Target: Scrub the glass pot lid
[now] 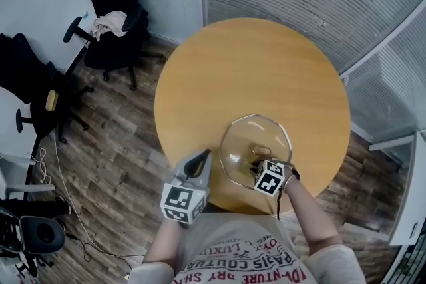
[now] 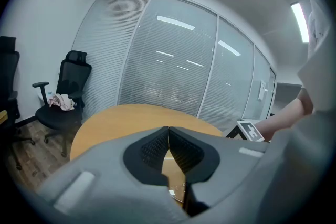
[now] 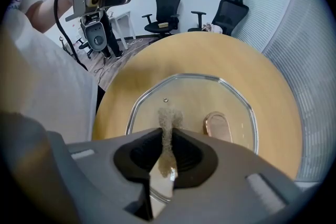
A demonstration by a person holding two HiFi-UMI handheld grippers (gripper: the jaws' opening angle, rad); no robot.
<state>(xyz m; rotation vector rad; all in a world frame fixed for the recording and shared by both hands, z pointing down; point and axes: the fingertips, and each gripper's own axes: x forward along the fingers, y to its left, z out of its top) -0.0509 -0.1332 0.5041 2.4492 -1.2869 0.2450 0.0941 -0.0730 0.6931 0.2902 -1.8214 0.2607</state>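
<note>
We are holding the right tool (image 3: 167,152) clamped on a thin tan scouring pad (image 3: 168,120), whose tip is pointing over the glass pot lid (image 3: 194,94); we cannot tell whether it is touching the glass. The lid is lying flat on the round wooden surface (image 1: 253,63), near our edge, with its handle (image 3: 217,127) just right of the pad. We are holding the left tool (image 2: 168,147) with its jaws together on nothing, just left of the lid.
</note>
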